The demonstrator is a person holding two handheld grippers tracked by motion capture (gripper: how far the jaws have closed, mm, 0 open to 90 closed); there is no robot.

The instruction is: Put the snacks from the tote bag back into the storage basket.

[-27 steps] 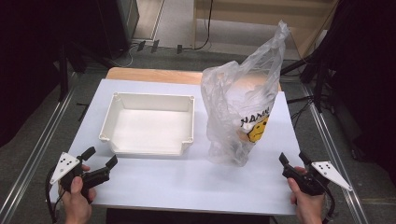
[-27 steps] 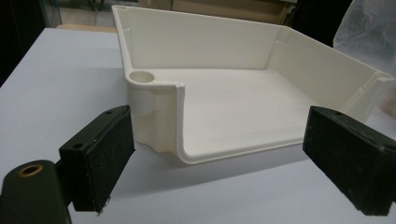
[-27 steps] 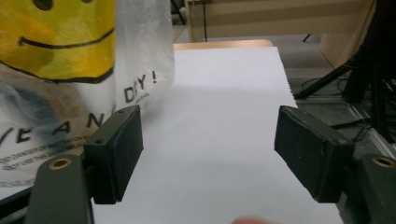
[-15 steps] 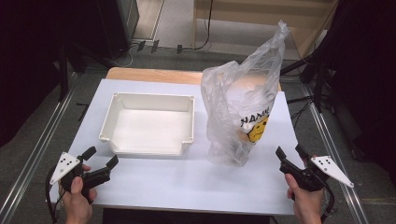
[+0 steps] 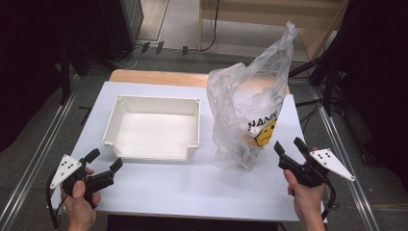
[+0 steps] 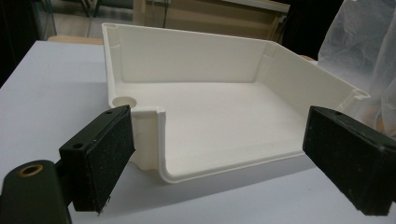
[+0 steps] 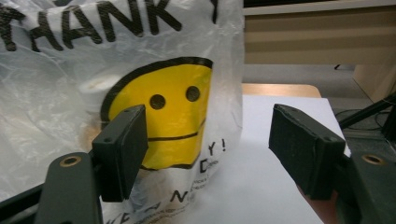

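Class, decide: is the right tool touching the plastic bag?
Apart. In the high view, bare white table separates the right tool from the plastic bag; its jaws stand open and empty.

A white table (image 5: 159, 192) is seen from above, and its bare surface is also seen in both gripper views. A wooden board (image 5: 159, 77) is laid along its far edge. Metal rails (image 5: 33, 163) are run along the floor (image 5: 178, 53) on both sides of the table. Black cables (image 5: 214, 29) are trailed over the floor behind it, near a dark cabinet (image 5: 120, 24). A wooden shelf (image 5: 269, 14) is set at the back. Black stands (image 5: 332, 72) are placed far right.
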